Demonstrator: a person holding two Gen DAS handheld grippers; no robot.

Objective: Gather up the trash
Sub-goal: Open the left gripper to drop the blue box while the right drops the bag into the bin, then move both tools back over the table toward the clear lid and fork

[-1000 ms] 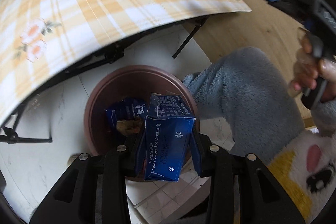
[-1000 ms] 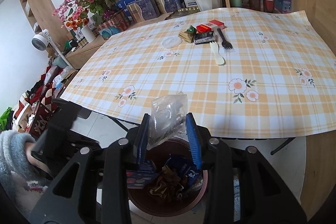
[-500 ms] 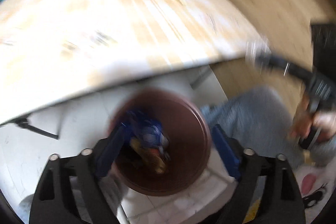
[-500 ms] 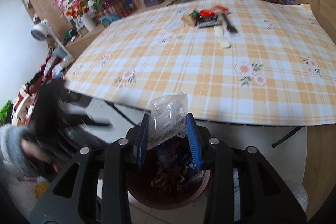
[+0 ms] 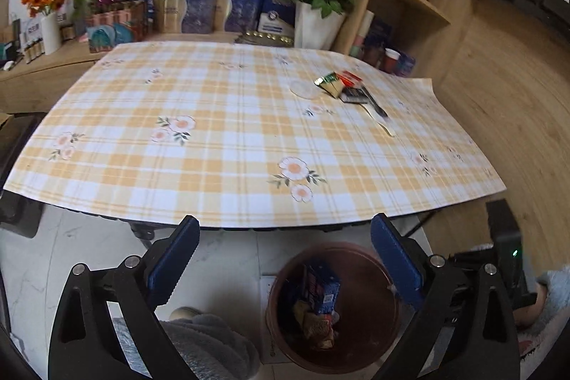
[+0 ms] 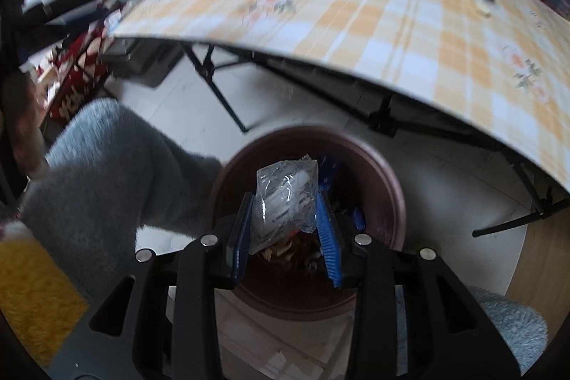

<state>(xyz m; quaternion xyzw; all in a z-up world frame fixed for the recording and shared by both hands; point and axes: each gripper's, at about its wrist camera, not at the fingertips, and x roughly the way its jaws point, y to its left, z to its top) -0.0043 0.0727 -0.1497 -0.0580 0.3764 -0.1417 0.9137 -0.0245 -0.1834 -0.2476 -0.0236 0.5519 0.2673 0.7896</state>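
Below the near edge of the checked table (image 5: 249, 145), one brown bin (image 5: 383, 305) stands on the pale floor, holding a blue carton (image 5: 325, 287) and some crumpled wrappers (image 5: 315, 326). Over it hangs the left gripper (image 5: 283, 259), its two blue-padded fingers spread wide with nothing between them. One clear plastic bag (image 6: 286, 198), crumpled, is pinched in the right gripper (image 6: 286, 219), whose two fingers press against its sides directly above the bin's mouth. Far right on the table lies a small cluster of remaining litter (image 5: 343, 86): several packets, one black fork, one pale utensil and one round lid.
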